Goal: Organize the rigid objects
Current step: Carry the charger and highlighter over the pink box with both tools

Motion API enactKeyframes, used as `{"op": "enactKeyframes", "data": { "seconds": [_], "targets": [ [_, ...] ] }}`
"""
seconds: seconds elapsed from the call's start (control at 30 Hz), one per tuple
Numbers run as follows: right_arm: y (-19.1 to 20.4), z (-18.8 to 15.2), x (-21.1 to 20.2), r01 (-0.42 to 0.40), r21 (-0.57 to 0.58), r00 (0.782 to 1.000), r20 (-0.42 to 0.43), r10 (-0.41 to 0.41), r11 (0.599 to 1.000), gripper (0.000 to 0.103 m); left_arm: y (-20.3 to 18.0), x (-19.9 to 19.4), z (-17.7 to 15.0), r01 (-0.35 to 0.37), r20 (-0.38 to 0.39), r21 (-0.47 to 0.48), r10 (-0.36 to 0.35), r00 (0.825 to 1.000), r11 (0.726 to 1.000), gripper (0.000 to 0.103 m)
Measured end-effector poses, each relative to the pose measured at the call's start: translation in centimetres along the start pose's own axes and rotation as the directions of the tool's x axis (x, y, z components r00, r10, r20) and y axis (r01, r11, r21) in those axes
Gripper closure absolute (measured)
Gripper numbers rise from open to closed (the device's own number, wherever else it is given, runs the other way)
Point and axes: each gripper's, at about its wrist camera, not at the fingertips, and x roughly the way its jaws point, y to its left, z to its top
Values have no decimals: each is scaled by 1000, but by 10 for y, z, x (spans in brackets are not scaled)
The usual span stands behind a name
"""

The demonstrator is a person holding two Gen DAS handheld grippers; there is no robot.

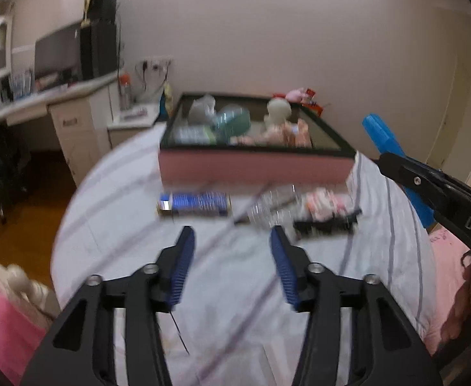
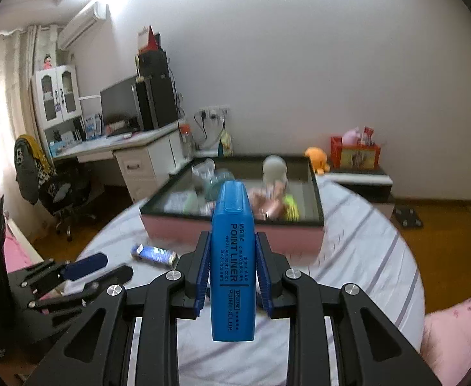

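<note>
My right gripper (image 2: pixel 232 257) is shut on a blue highlighter marker (image 2: pixel 233 267), held upright above the striped bed; the marker also shows at the right of the left wrist view (image 1: pixel 383 138). My left gripper (image 1: pixel 232 244) is open and empty above the sheet. Ahead of it lie a blue box (image 1: pixel 194 204), a clear plastic item (image 1: pixel 269 207), a pink packet (image 1: pixel 324 204) and a black object (image 1: pixel 327 223). A pink storage box with a dark rim (image 1: pixel 254 167) holds several items and also shows in the right wrist view (image 2: pixel 235 228).
A white desk (image 2: pixel 129 148) with a monitor and a chair (image 2: pixel 52 180) stand to the left. A low dark table (image 2: pixel 361 177) with an orange toy and a red box stands at the right. Wooden floor (image 2: pixel 444 251) surrounds the bed.
</note>
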Motion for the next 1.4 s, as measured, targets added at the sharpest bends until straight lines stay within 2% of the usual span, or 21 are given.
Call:
{"op": "enactKeyframes", "data": {
  "seconds": [0.03, 0.2, 0.37, 0.4, 0.43, 0.47, 0.63, 0.7, 0.8, 0.93, 1.0, 1.1, 1.27, 1.4],
  "targets": [
    [0, -2, 0, -2, 1, 1000, -7, 2, 1000, 76, -3, -2, -6, 20, -7, -6, -20, 1000, 1000, 35],
    [-5, -12, -6, -1, 7, 1000, -24, 1, 1000, 76, -31, -14, -28, 35, -37, 47, -33, 999, 998, 27],
    [-9, -20, -14, -3, 9, 1000, -31, 3, 1000, 76, -42, -11, -54, -8, -86, 69, 14, 996, 998, 27],
    [-8, -21, -16, -5, 9, 999, -32, 6, 1000, 76, -42, -9, -57, -17, -95, 72, 23, 995, 997, 30],
    [-9, -22, -18, -9, 10, 999, -35, 9, 1000, 76, -42, -7, -61, -20, -96, 75, 27, 995, 997, 40],
    [-9, -23, -18, -10, 10, 999, -36, 10, 1000, 76, -42, -5, -62, 13, -97, 76, -6, 995, 997, 50],
    [-10, -25, -21, -16, 9, 999, -38, 16, 1000, 76, -48, -7, -55, 2, -78, 125, 7, 997, 992, 60],
    [-11, -22, -24, -13, 7, 999, -30, 13, 1000, 76, -45, -11, -43, 9, -57, 121, -2, 998, 993, 62],
    [-11, -15, -27, -10, 7, 1000, -10, 10, 1000, 76, -39, -25, -16, -17, 27, 114, 14, 1000, 993, 63],
    [-8, -4, -30, -9, -3, 1000, 17, 9, 1000, 76, -26, -33, 8, -4, 85, 82, -3, 996, 997, 63],
    [-8, -3, -29, -14, -6, 1000, 17, 14, 1000, 76, -22, -26, 9, 8, 45, 83, -12, 999, 997, 63],
    [-6, -7, -24, -20, -5, 1000, 2, 20, 1000, 76, -17, -8, -8, 9, -31, 89, -6, 1000, 996, 62],
    [-8, -17, -13, -24, 4, 999, -37, 24, 1000, 76, -12, 0, -21, 23, -44, 56, -21, 999, 998, 62],
    [-7, -16, -14, -30, 2, 999, -33, 30, 1000, 76, -12, 13, -25, 21, -70, 51, -17, 997, 998, 63]
  ]
}}
